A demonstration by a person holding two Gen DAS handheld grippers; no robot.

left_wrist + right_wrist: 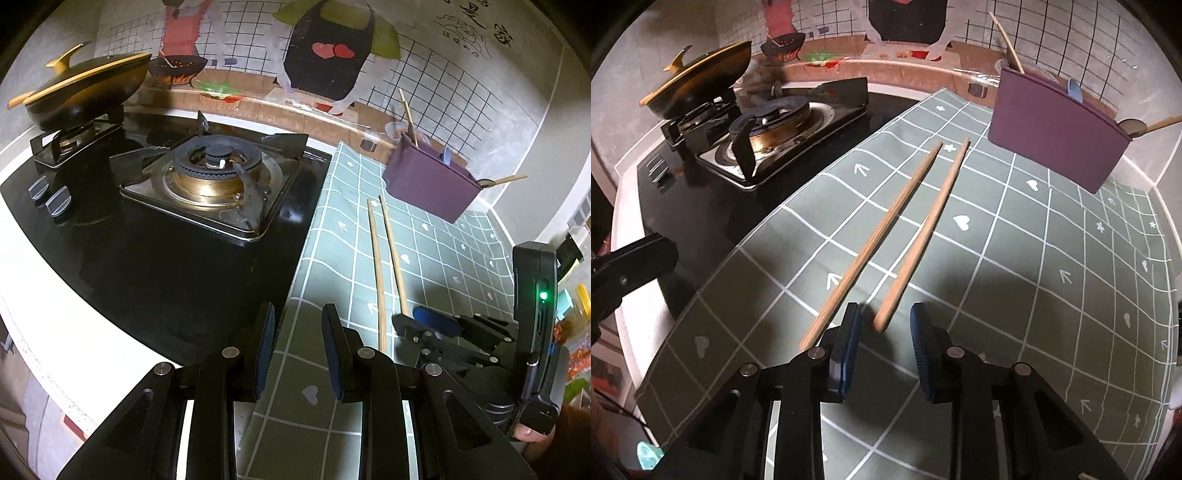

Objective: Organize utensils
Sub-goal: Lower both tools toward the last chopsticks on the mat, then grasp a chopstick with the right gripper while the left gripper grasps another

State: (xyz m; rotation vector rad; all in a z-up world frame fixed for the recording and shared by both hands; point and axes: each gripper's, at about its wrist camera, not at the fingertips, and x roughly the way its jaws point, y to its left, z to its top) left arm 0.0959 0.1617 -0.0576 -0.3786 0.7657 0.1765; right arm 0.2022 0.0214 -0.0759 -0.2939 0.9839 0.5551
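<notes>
- Jaws of the right gripper [884, 332] stood apart, with the near end of one chopstick [916, 240] lying between the pads and not yet pressed by them.
- Jaws of the left gripper [297, 347] were also apart and held nothing; only the green checked cloth [443, 251] showed between them.
- Just outside the right gripper's left pad lay the second chopstick [871, 236], its near end passing beside that finger, perhaps touching it; I could not tell.
- Both chopsticks pointed forward from the right jaws toward the purple holder [1056, 125], which stood well ahead and to the right and already carried a stick and a spoon.
- In my judgement the step was to grasp the right-hand chopstick at its end.
- Risk one: a grip so near the end could let the stick pivot and droop when lifted.
- Risk two: the left pad, while closing, might push the outer chopstick aside and roll it toward the stove [768, 136].
- Risk three: the pads might pinch the cloth and drag it, because the stick lay flat on it.
</notes>
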